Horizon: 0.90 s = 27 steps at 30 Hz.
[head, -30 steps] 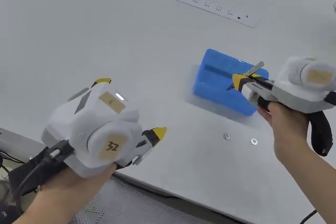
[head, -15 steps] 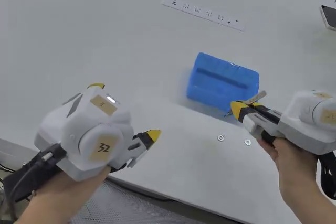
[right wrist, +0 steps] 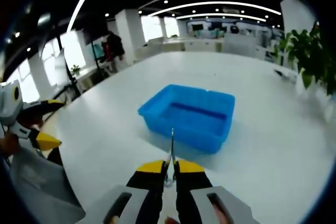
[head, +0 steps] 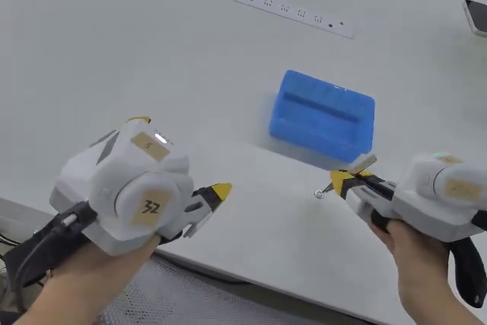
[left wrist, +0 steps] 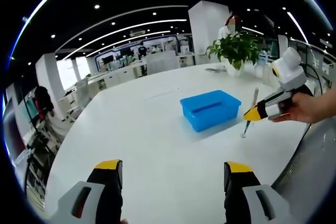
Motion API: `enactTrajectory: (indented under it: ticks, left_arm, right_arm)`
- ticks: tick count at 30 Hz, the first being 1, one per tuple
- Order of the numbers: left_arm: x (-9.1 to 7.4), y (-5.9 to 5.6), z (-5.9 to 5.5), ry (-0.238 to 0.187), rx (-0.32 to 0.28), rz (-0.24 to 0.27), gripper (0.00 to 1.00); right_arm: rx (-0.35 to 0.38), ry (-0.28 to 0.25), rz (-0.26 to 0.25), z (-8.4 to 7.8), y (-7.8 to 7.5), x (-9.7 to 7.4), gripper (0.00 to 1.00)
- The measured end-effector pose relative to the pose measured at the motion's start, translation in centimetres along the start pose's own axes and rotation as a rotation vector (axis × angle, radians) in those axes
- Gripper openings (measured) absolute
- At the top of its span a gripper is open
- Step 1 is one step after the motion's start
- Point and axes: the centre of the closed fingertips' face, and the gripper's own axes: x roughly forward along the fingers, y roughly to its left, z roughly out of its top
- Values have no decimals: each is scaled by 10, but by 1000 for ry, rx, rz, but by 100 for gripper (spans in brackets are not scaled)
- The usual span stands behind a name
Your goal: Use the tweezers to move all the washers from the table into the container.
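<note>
A blue container [head: 323, 116] stands on the white table [head: 152, 51]. Just in front of it lies a small metal washer [head: 319, 193]. My right gripper [head: 342, 181] is shut on the tweezers [head: 362, 164], low over the table, and their tips reach down beside that washer. In the right gripper view the tweezers [right wrist: 171, 145] stick out from the right gripper [right wrist: 169, 167] toward the blue container [right wrist: 189, 114]. My left gripper [head: 183, 157] is open and holds nothing, at the table's near left. From the left gripper [left wrist: 170, 177] I see the container [left wrist: 210, 108] and the right gripper [left wrist: 262, 112].
A white power strip [head: 293, 13] lies at the back of the table. A dark phone [head: 475, 14] sits at the far right edge. The table's front edge [head: 251, 283] runs just below both hands. A potted plant [left wrist: 236, 48] stands beyond the container.
The right gripper, still holding the tweezers, has moved from above the container back toward me and down to the washer. The left gripper has barely moved.
</note>
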Motion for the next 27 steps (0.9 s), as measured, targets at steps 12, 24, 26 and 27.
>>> enactTrajectory:
  ticks: [12, 24, 26, 27]
  left_arm:
    - [0, -1, 0, 5, 8, -2, 80]
    - [0, -5, 2, -4, 14, -22, 81]
    - [0, -6, 1, -1, 18, -29, 81]
    - [0, -7, 1, 0, 17, -35, 81]
  right_arm:
    - [2, -7, -14, -4, -3, 7, 4]
    - [-111, 11, -23, -8, 0, 7, 3]
    - [-101, 23, -17, -7, -1, 7, 3]
    - [-86, 31, -9, -7, 0, 7, 3]
